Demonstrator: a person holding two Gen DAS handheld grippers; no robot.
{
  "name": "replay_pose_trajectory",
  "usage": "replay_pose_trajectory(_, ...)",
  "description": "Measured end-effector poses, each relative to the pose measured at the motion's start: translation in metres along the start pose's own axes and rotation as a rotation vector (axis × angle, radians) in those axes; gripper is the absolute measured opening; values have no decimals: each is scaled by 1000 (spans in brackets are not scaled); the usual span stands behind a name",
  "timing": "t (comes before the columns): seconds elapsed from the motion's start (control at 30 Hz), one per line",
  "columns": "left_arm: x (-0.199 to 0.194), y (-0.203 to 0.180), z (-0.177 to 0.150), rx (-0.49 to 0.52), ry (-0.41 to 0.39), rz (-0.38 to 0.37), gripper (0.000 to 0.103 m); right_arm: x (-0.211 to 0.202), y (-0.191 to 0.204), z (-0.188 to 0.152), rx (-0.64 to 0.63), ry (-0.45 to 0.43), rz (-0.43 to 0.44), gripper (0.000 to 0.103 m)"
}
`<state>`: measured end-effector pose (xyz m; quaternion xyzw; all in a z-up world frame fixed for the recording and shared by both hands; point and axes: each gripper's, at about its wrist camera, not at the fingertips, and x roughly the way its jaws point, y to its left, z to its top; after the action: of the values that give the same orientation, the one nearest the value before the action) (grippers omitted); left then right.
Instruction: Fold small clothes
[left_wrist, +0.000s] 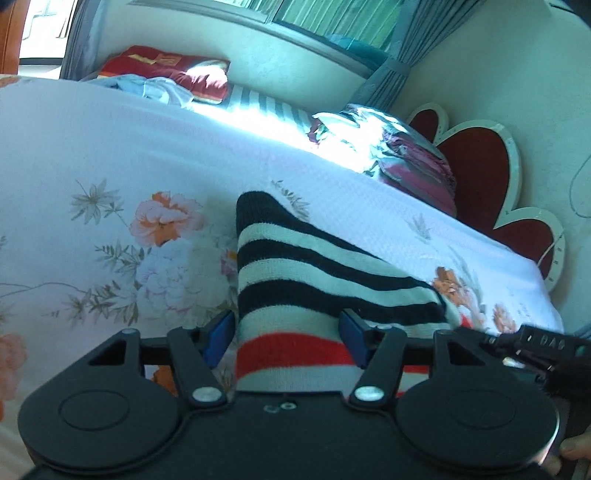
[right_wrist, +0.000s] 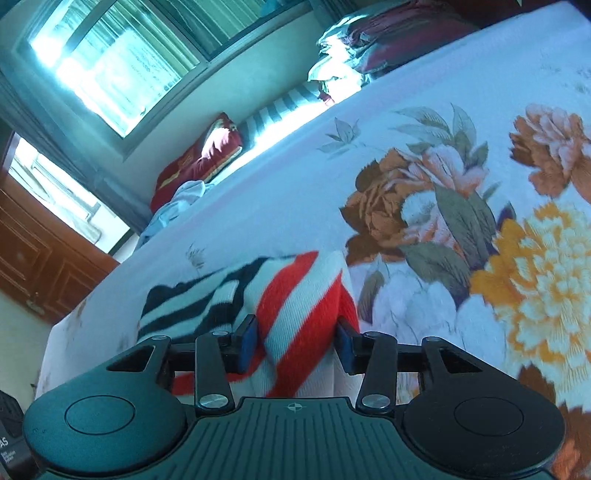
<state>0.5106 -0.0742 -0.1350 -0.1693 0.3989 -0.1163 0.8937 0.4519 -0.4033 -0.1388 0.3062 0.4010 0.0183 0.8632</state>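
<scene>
Seen along the left gripper (left_wrist: 288, 341): a striped knit garment (left_wrist: 314, 280) running up between two blue pads (left_wrist: 221, 338), red-and-white bands nearest the tool, black-and-white bands stretching away over a floral bedsheet (left_wrist: 110, 155). Pads set wide apart, on either side of the cloth rather than pinching it (whether either pad actually touches the knit, cannot tell). At the right edge of that view, part of another black tool body, just beside the garment's far hem. Seen along the right gripper (right_wrist: 297, 341): the same striped garment (right_wrist: 295, 317), doubled over, its red-and-white fold lying between the blue pads (right_wrist: 248, 341) and its black-and-white part spilling off to the left across the sheet (right_wrist: 461, 206). Jaws here also parted, flanking the folded thickness, with a sliver of white showing between the right pad and the cloth. Farther back on the bed: a dark red pillow (left_wrist: 173, 72), a crumpled pale blue cloth (left_wrist: 147, 86), and a heap of maroon and light bedding (left_wrist: 402, 155) near a red heart-shaped headboard (left_wrist: 476, 166). Beyond, a window (right_wrist: 110, 66) bright with daylight and a grey curtain (left_wrist: 402, 44).
</scene>
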Motion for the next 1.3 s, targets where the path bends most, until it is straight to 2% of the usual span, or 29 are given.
replay_pose_trajectory(0.1,9,0,-1,2,-1,26,60,9,18,0,-148,-20,-77,30)
replay_pose_trajectory(0.23,13,-2,-6,23,-24,51,61,18,28,-16,-336,-75,-233,23)
replay_pose_trajectory(0.3,14,0,-9,15,-31,45,62,21,16,-23,-300,-80,-217,23)
replay_pose_trajectory(0.37,13,0,-9,18,-31,45,62,20,18,-23,-319,-73,-223,23)
replay_pose_trajectory(0.43,10,-5,-6,49,-36,59,61,17,17,-19,-305,-72,-212,24)
replay_pose_trajectory(0.53,8,-10,3,62,-49,57,58,5,18,-7,-244,-117,-171,24)
replay_pose_trajectory(0.6,12,-11,10,52,-39,60,58,5,29,-1,-279,-132,-162,24)
replay_pose_trajectory(0.7,24,-10,15,43,-7,76,58,21,39,0,-346,-107,-189,24)
replay_pose_trajectory(0.8,30,-8,14,39,8,83,63,41,34,-5,-388,-63,-238,24)
replay_pose_trajectory(0.87,30,-9,11,50,4,88,63,45,34,-9,-423,-80,-267,24)
replay_pose_trajectory(0.9,30,-9,11,56,3,91,63,47,34,-10,-438,-82,-283,25)
replay_pose_trajectory(0.93,30,-9,11,57,3,92,63,48,34,-10,-439,-81,-294,35)
replay_pose_trajectory(0.97,30,-10,11,55,4,92,63,50,28,-9,-409,-64,-294,37)
replay_pose_trajectory(1.07,24,-12,11,66,0,101,63,39,13,-2,-310,-59,-237,40)
replay_pose_trajectory(1.17,12,-14,8,71,-12,97,60,18,20,-6,-356,-96,-240,40)
replay_pose_trajectory(1.3,-13,-16,0,95,-32,79,60,-15,24,-15,-310,-129,-175,40)
